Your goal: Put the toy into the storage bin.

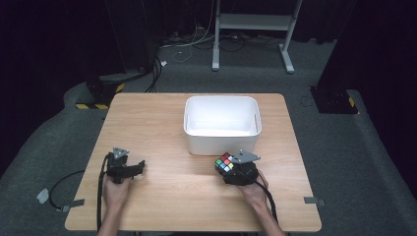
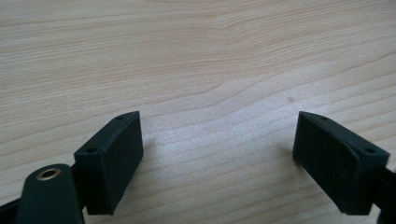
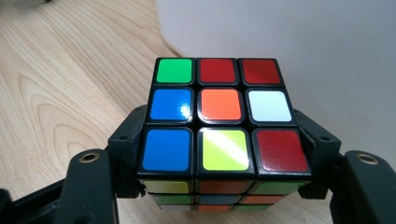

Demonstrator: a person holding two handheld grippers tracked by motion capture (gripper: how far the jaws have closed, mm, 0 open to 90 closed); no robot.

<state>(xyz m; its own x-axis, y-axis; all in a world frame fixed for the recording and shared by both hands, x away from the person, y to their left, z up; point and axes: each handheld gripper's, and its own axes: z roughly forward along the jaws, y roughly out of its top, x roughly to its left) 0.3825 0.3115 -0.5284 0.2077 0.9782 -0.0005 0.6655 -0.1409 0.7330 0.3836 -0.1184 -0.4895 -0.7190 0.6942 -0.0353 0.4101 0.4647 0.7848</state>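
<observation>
Gripping puzzle cube (image 3: 223,114) between right claw (image 3: 219,154) jaws | beside white bin (image 1: 222,123)

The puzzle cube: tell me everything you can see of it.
The puzzle cube is a black-framed three-by-three with glossy stickers. Its top face reads green, red, red; blue, orange, white; blue, yellow, red. It sits level, clamped at both sides between the right gripper jaws, just in front of the white bin, above the wooden table.

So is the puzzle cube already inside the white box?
No, the puzzle cube sits clamped between the jaws of the right gripper, in front of the white box, not in it.
</observation>
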